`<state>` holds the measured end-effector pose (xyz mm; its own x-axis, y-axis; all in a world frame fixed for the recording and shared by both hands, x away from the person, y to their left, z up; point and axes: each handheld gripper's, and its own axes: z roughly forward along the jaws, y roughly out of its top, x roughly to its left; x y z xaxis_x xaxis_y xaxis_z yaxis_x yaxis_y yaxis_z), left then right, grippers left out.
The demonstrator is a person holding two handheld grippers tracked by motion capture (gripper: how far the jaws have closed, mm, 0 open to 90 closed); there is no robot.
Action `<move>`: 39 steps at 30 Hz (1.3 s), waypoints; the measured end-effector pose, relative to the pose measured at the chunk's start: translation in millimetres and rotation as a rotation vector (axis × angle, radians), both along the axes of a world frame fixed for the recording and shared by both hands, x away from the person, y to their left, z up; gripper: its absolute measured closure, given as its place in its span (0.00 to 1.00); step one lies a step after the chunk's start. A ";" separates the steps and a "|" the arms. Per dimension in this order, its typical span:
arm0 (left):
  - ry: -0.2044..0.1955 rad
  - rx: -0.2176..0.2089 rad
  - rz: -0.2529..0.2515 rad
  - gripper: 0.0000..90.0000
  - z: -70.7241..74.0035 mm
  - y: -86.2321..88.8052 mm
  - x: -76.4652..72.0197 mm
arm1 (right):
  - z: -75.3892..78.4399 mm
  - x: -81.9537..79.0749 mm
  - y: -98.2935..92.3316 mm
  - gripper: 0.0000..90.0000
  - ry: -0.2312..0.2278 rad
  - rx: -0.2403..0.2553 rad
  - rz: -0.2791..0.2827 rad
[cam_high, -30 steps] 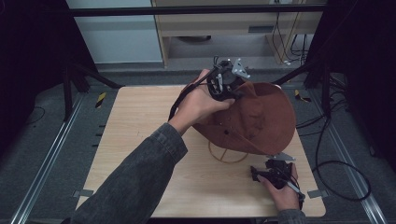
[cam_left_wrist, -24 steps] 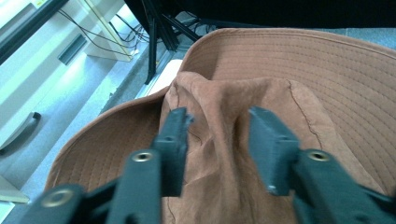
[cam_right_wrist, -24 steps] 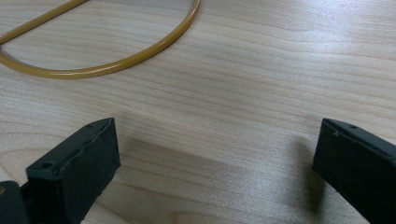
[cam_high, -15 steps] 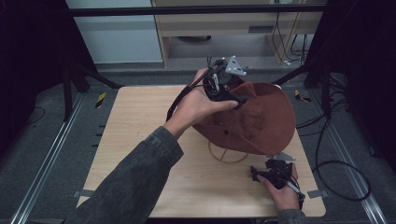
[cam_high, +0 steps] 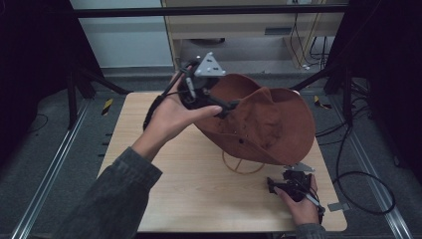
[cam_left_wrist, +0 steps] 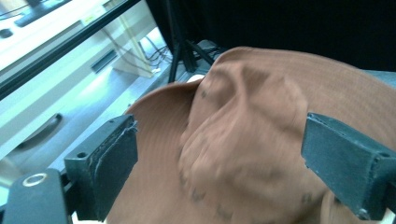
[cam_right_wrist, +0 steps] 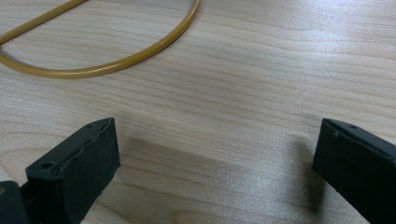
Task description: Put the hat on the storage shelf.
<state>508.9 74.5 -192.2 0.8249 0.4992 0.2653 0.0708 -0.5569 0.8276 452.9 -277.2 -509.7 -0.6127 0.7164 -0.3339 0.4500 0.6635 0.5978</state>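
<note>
The brown hat sits tilted on a yellowish wire stand toward three o'clock on the wooden table. The left gripper is at the hat's nine o'clock edge; its jaws have just been opening and now stand spread, pressing on nothing. At five o'clock, the right gripper rests low over the table, jaws spread wide and empty.

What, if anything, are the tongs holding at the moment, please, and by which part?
Nothing is held. The left tongs have just been opening and stand wide, off the brown hat. The right tongs are open over the table.
</note>
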 end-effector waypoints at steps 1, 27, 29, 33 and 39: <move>0.004 -0.001 0.010 0.11 -0.9 9.5 -1.6 | 0.0 0.0 0.0 0.01 0.000 -0.001 0.000; 0.153 -0.106 0.240 0.09 -138.7 166.9 -29.2 | 0.1 -0.1 -0.2 0.01 -0.003 -0.004 0.000; 0.168 -0.095 0.265 0.09 -158.4 174.7 -29.2 | 0.1 -0.1 -0.2 0.01 -0.003 -0.004 0.000; 0.214 -0.086 0.305 0.09 -195.7 191.1 -32.2 | 0.1 -0.1 -0.1 0.01 -0.003 -0.004 0.000; 0.264 -0.087 0.384 0.09 -245.4 218.6 -38.7 | 0.1 -0.1 -0.2 0.01 -0.003 -0.004 0.001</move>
<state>470.2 293.1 -437.6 0.6096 0.7926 0.0148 0.4729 -0.3785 0.7957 452.8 -277.4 -509.6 -0.6122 0.7144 -0.3389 0.4478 0.6664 0.5961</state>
